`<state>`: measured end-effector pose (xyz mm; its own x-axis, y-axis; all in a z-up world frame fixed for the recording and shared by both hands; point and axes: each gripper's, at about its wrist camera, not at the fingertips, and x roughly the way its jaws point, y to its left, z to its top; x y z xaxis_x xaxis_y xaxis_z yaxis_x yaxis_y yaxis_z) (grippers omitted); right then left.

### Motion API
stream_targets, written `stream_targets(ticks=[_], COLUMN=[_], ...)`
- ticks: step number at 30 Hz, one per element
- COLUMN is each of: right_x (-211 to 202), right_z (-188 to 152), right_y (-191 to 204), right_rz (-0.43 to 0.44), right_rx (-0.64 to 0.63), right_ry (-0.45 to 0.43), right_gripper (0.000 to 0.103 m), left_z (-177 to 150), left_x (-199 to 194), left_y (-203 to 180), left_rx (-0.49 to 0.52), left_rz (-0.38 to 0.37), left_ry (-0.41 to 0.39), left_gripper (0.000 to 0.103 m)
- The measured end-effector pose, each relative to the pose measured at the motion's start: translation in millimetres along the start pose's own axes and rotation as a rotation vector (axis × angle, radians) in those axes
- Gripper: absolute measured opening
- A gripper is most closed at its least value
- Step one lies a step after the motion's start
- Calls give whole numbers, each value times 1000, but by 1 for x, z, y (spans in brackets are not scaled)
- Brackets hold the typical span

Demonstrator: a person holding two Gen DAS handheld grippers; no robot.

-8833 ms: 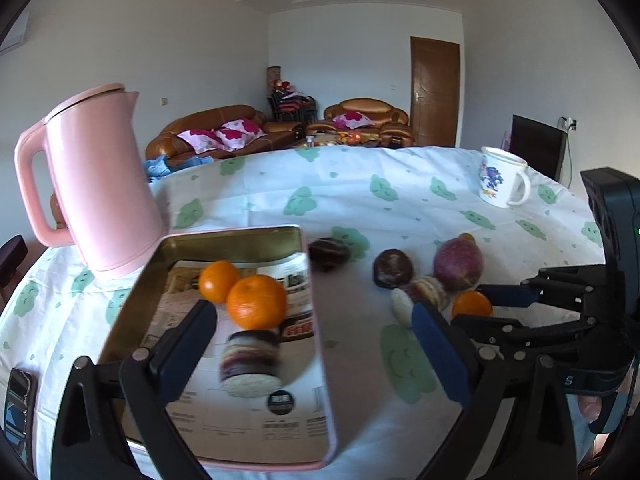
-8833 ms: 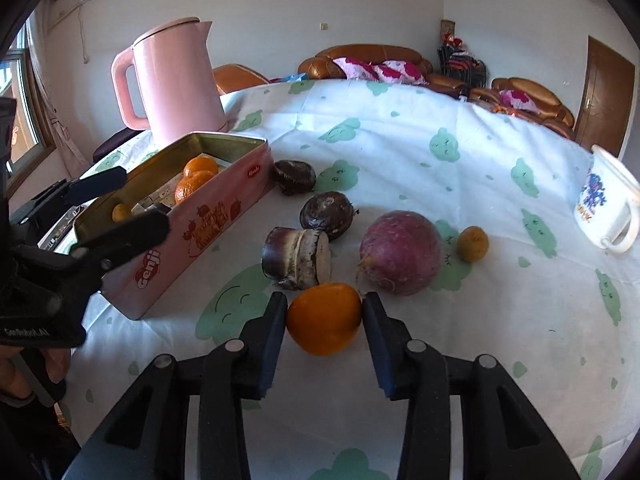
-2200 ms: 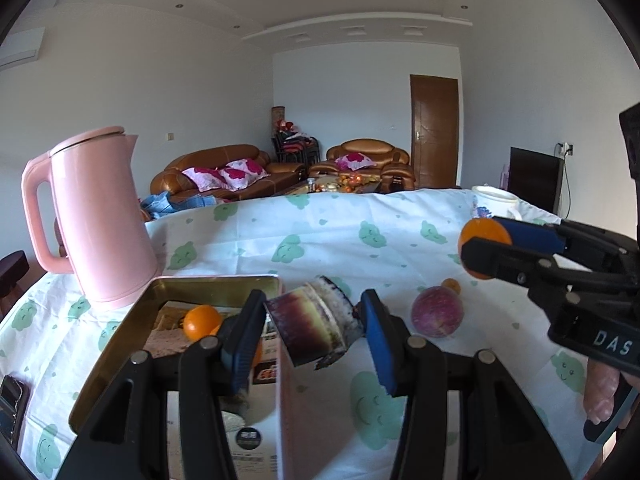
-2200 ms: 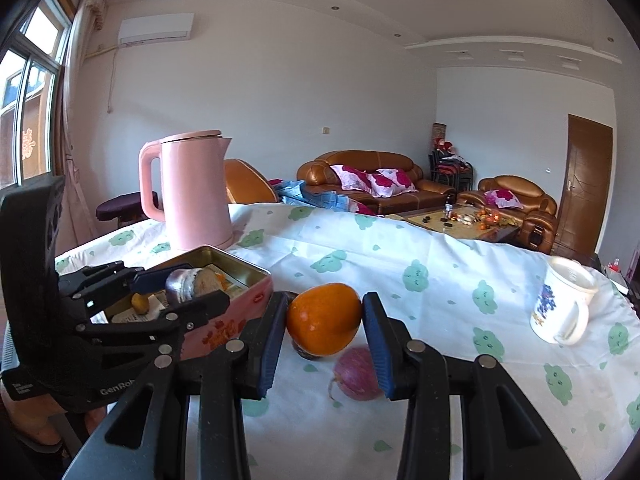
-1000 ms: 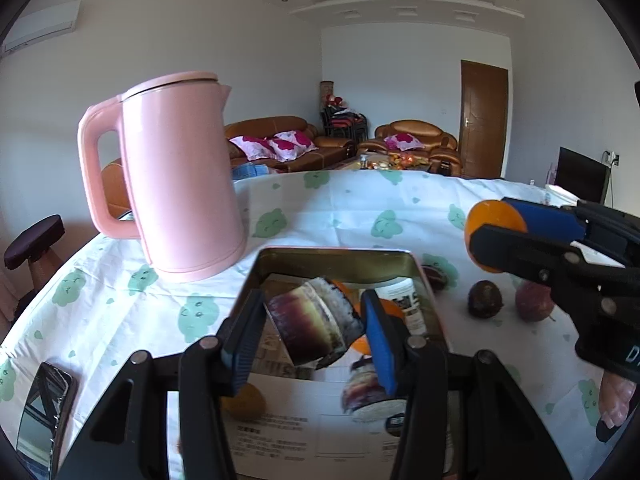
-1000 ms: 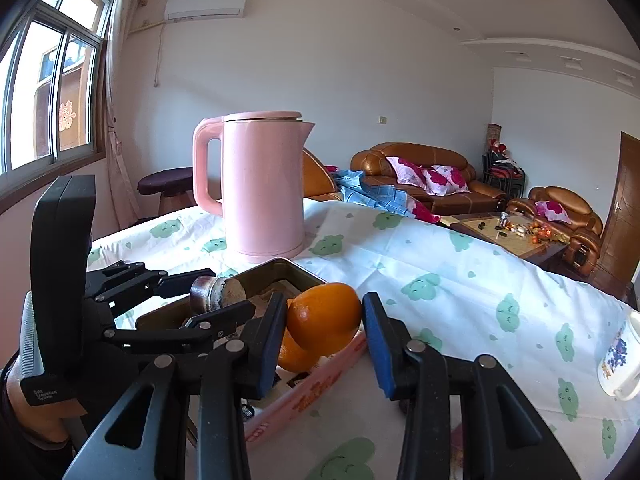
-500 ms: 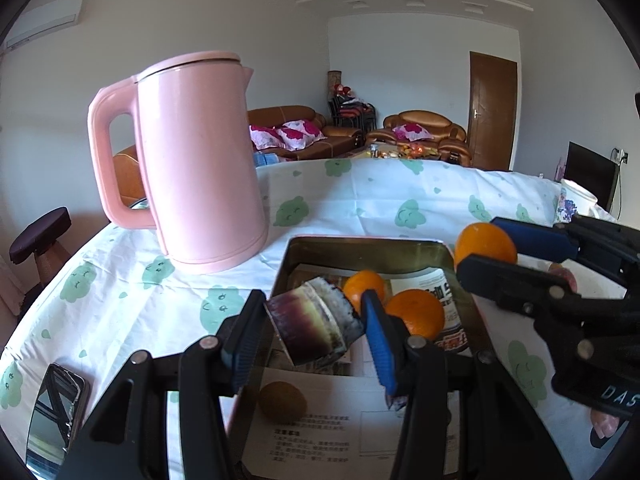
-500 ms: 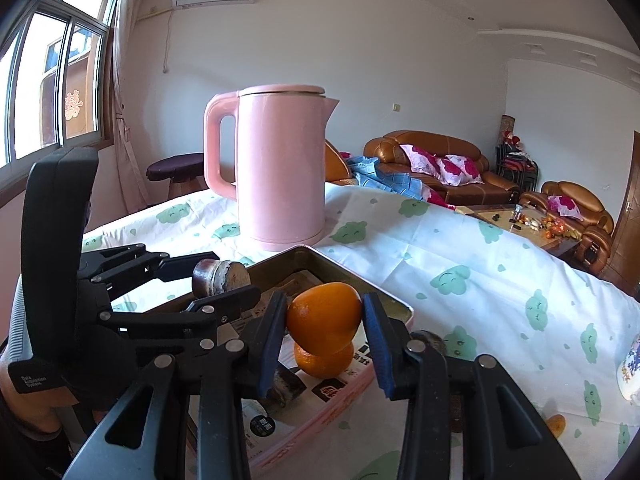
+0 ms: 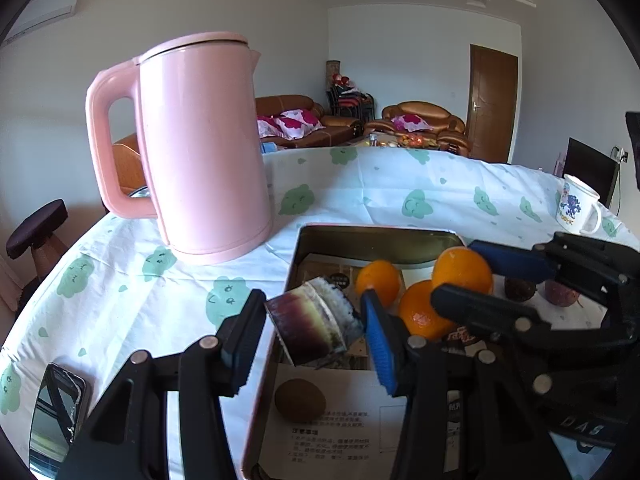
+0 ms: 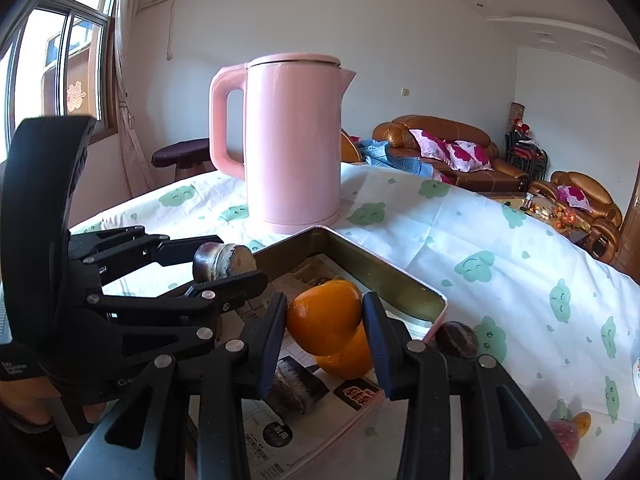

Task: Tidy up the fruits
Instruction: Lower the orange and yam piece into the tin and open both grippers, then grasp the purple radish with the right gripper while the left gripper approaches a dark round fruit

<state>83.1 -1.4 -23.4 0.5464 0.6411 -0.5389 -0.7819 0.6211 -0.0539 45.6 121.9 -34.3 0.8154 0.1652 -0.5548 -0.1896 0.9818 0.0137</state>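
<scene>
My left gripper [image 9: 312, 334] is shut on a purple sugarcane piece [image 9: 314, 326] and holds it over the left side of the open tin [image 9: 376, 236]. My right gripper [image 10: 326, 330] is shut on an orange [image 10: 322, 318] and holds it above the tin's [image 10: 400, 280] middle. From the left wrist view the right gripper [image 9: 480, 276] and its orange [image 9: 462, 272] are at the right. In the tin lie two oranges [image 9: 420, 316], another sugarcane piece [image 10: 296, 386] and a brown kiwi [image 9: 300, 400].
A pink kettle [image 9: 200, 144] stands just behind the tin. A phone [image 9: 56, 420] lies at the near left. A white mug [image 9: 576, 208] stands far right. Dark round fruits [image 9: 520, 289] and a purple fruit [image 9: 560, 293] lie on the tablecloth right of the tin.
Both grippers have moved left and lower over the tin, each still holding its fruit. The kettle looms closer.
</scene>
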Motion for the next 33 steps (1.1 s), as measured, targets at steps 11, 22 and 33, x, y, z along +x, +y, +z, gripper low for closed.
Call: stream_targets(ticks=[11,22,33], right_x=[11,13,-62], right_z=[-5,-8,-19], right_y=[-5,-1,-53], right_rz=[20,28,-135], right_rx=[25,15,76], right_ry=[29,41,-54], right_gripper=[41,54,68], left_z=[0,-1,11], left_x=[-1,-10,-44], left_y=[2,5,-30], left_rx=[12,4,4], left_rz=[-12,16,-50], left_ry=[4,-22,-126], left_gripper=[51,52,99])
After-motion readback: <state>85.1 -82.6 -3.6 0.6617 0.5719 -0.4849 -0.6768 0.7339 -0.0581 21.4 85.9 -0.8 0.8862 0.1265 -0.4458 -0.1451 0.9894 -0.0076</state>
